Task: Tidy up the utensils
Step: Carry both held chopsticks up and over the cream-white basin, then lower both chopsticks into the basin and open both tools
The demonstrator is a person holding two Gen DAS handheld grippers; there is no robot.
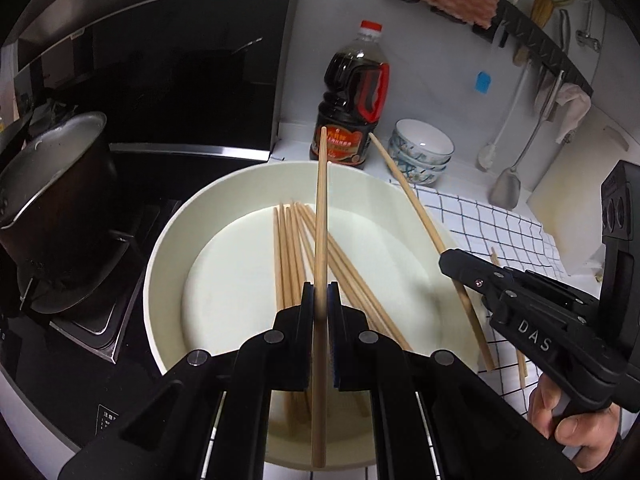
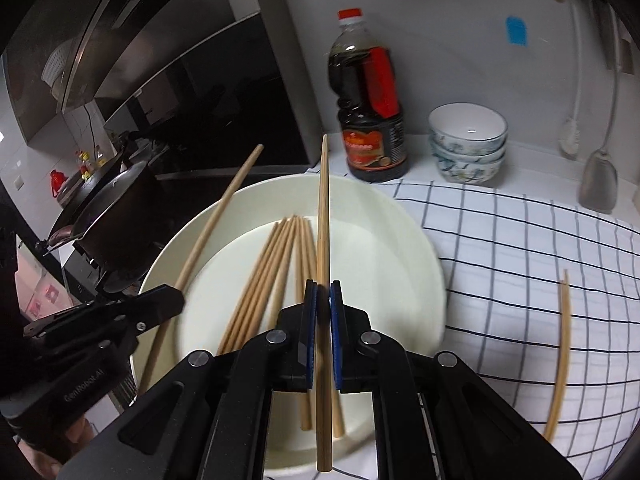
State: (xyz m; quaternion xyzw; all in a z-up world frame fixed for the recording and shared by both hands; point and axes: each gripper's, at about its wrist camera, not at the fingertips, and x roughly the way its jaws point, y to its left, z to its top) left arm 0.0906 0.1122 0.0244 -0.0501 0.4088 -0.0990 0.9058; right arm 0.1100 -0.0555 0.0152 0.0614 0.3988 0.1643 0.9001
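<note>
Chopsticks carried over the dish, one clamped in each gripper.
Lower each stick parallel to the pile before letting go, left gripper first, then right gripper.

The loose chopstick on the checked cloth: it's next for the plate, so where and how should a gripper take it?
Take the loose chopstick near its middle, coming from above with the jaws across its width. It lies flat and alone on the checked cloth, clear of the plate, so nothing blocks either side.

A soy sauce bottle stood at the wall, stacked bowls just right of it, a dark pot far left.
</note>
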